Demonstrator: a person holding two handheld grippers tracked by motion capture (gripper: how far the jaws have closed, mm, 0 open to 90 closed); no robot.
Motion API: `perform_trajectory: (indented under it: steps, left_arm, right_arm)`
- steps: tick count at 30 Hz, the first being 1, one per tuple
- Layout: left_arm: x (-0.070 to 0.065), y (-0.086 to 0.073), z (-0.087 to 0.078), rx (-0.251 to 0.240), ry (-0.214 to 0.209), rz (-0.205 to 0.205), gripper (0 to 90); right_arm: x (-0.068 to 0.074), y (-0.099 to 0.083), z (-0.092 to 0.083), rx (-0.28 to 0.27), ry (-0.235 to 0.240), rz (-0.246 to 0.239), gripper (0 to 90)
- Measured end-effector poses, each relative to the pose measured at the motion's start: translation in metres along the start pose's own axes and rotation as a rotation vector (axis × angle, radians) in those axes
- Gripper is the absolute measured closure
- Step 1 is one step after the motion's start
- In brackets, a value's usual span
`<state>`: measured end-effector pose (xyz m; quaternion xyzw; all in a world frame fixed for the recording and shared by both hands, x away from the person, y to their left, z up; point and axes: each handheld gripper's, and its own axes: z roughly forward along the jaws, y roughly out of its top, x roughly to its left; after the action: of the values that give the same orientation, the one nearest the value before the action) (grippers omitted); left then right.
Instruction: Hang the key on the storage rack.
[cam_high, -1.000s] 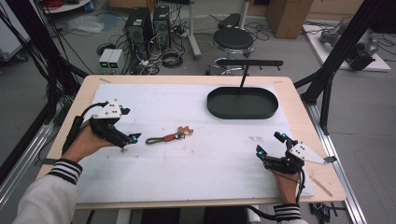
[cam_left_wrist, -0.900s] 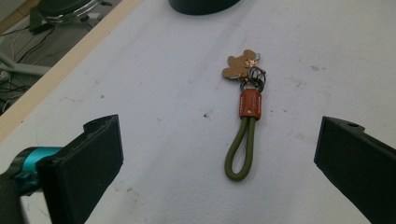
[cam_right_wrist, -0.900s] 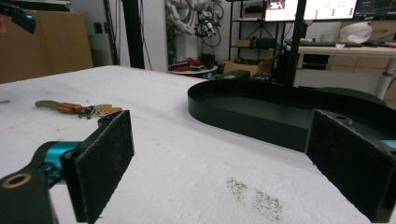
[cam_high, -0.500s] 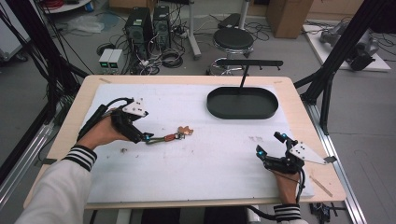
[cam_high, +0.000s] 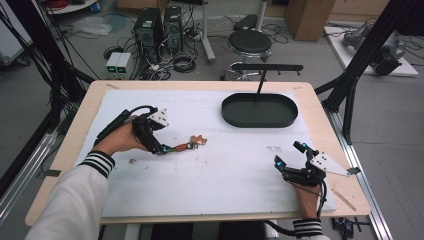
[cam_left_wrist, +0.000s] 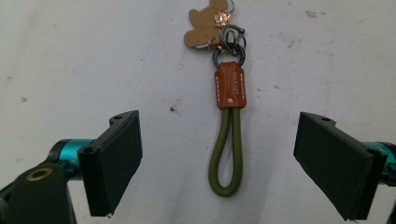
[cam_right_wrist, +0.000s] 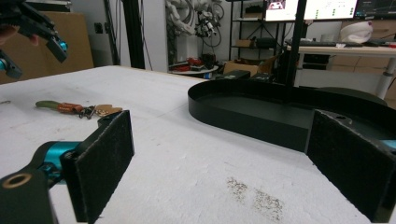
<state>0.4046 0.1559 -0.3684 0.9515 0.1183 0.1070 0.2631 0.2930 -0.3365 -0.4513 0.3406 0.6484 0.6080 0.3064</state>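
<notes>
Keychain: we see the keychain (cam_left_wrist: 228, 135) lying flat on the white tabletop (cam_high: 225, 175), left of centre, its olive cord loop nearest our left gripper (cam_high: 159, 148), the orange leather tab, metal clasp and tan charm beyond.
Why it lies so: stretched out straight, the loop offers a clear place to pinch, as we judge it.
Left fingers: spread wide, one to each side of the cord loop, gripping nothing; the left gripper view puts the loop between them, not touching either.
Left hand pose: our forearm comes in from the lower left, the gripper angled down at the keychain.
Right fingers: on our right gripper (cam_high: 288, 154) they stand apart and empty.
Right hand pose: low near the tabletop's right front, well apart from the keychain, pointing toward the black oval tray (cam_high: 260, 120).
Tray: empty, at the far right; we take it as a likely destination.
</notes>
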Motion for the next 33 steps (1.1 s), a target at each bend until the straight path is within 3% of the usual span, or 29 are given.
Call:
perform_trajectory:
  steps: [6,16,21,33]
  left_arm:
    - [0.001,0.002,0.011,0.082,-0.007,0.018,15.9]
    - [0.001,0.003,0.021,0.13,-0.039,-0.005,18.2]
    - [0.002,0.002,0.026,0.164,-0.069,-0.009,24.6]
    - [0.002,0.001,0.034,0.224,-0.079,-0.002,35.9]
  right_arm:
    - [0.0,0.0,0.0,0.003,0.0,0.007,7.0]
    - [0.0,0.0,0.0,0.001,0.002,0.001,7.0]
    - [0.0,0.0,0.0,-0.002,0.001,0.003,7.0]
    - [0.0,0.0,-0.001,0.0,-0.003,0.001,7.0]
